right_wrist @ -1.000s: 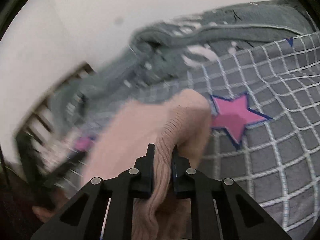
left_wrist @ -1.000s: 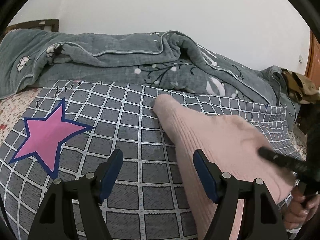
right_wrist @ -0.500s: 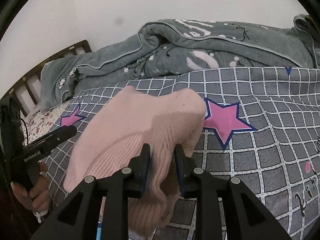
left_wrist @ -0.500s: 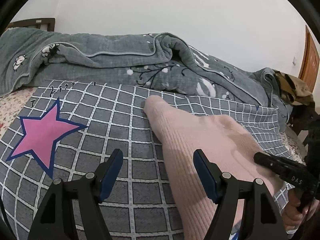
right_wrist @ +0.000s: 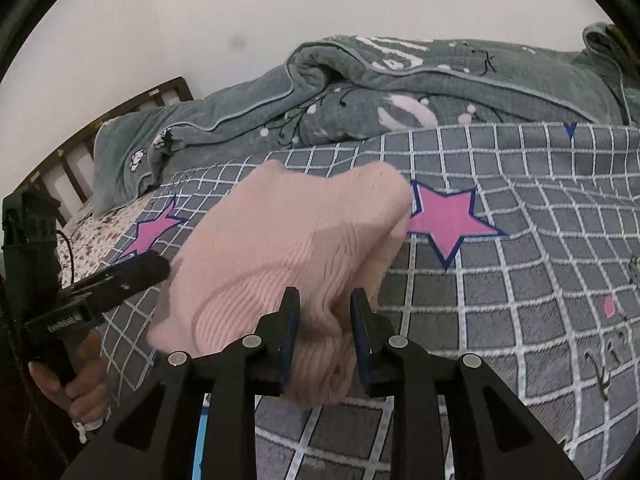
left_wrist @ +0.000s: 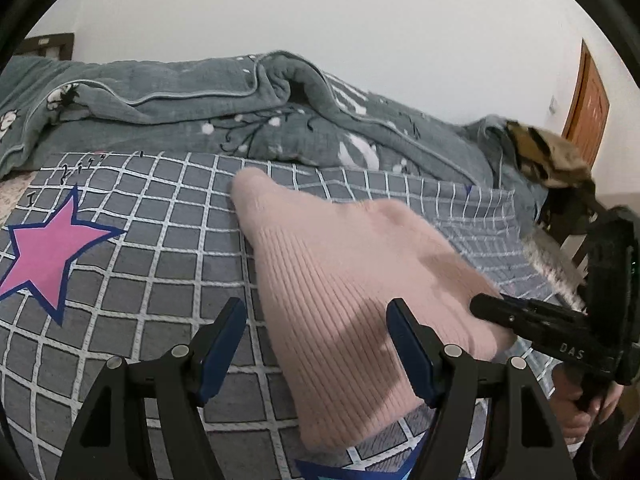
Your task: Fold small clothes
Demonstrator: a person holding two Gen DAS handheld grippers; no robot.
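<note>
A pink ribbed knit garment lies folded over on the grey checked bedspread. My left gripper is open and empty, hovering over the garment's near left edge. It shows at the left of the right wrist view. My right gripper has its jaws partly apart around a bunched fold of the pink garment; the cloth still fills the gap. It enters the left wrist view from the right, at the garment's right edge.
A rumpled grey-green quilt lies along the back of the bed against the white wall. Pink stars mark the bedspread. A dark headboard stands at the left. A brown patterned cloth and a wooden door are at the right.
My right gripper swung round, laid the pink fold down onto the bed, and its jaws have widened. My left gripper stayed open and shifted slightly.
</note>
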